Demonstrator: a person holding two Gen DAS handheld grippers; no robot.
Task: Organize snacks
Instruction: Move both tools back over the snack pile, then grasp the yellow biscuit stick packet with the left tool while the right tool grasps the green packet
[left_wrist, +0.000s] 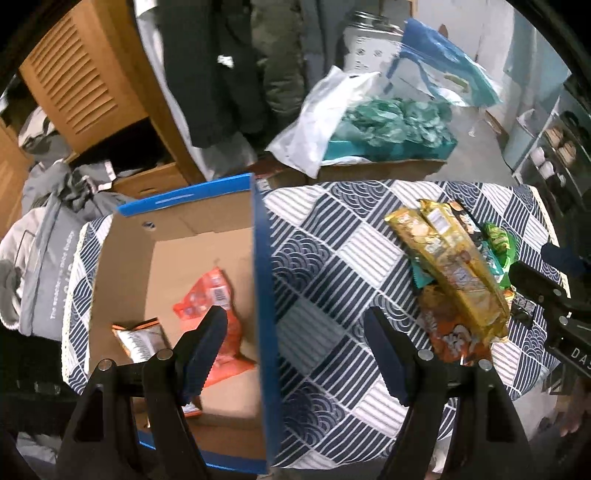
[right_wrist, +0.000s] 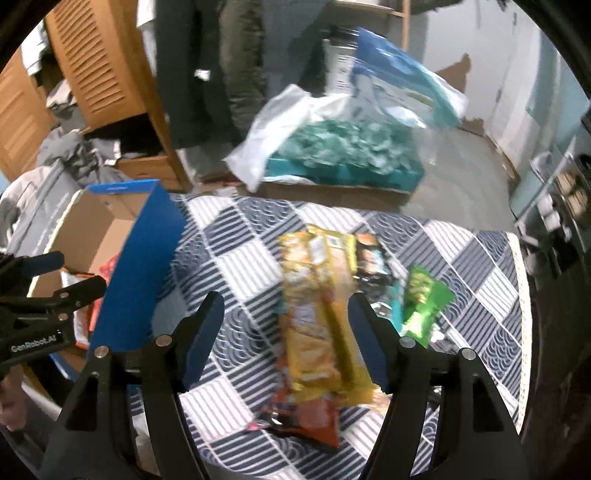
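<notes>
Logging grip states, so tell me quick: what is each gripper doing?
Left gripper: open, empty, over the box edge.
Right gripper: open, empty, around the yellow pack.

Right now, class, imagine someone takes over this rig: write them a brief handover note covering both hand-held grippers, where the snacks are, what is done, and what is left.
Left hand-held gripper: open, empty, straddling the right wall of the cardboard box.
Right hand-held gripper: open, empty, over the snack pile, jaws either side of the yellow packet.
Done: an orange-red packet and an orange-and-white packet lie in the box.
Left: the pile on the patterned tablecloth: yellow packet on top, orange packet beneath, green packet and a dark packet beside.
</notes>
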